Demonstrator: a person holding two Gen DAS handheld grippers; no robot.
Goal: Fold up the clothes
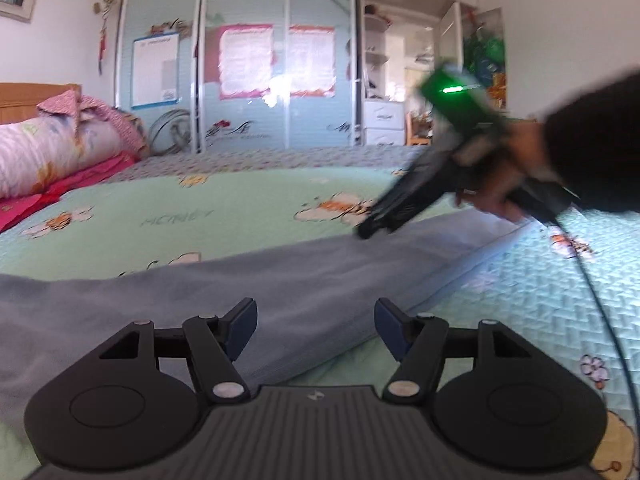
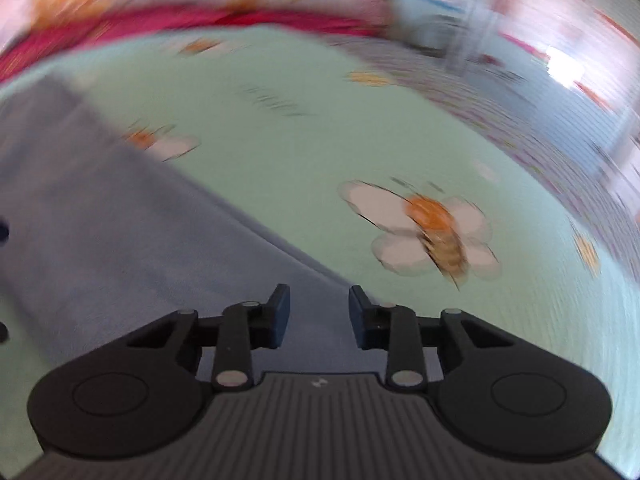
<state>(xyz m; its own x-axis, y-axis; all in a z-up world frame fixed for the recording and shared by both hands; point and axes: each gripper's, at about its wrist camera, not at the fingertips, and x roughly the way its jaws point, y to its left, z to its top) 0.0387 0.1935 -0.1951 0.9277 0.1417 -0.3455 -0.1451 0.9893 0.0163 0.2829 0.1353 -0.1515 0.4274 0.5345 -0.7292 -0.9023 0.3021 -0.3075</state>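
Observation:
A blue-grey garment [image 1: 224,280] lies flat across the green quilted bed cover [image 1: 168,208]. My left gripper [image 1: 316,312] is open and empty, just above the garment near its front edge. My right gripper shows in the left wrist view [image 1: 368,230], held by a dark-sleeved hand, its tip at the garment's far right end. In the right wrist view my right gripper [image 2: 319,304] is open and empty over the garment's [image 2: 120,248] edge. That view is motion-blurred.
A rolled floral quilt [image 1: 52,148] and pink bedding lie at the bed's left end. A sliding-door wardrobe [image 1: 240,64] and shelves [image 1: 384,92] stand behind the bed. The cover carries bee prints [image 2: 432,232]. A black cable [image 1: 600,304] runs down on the right.

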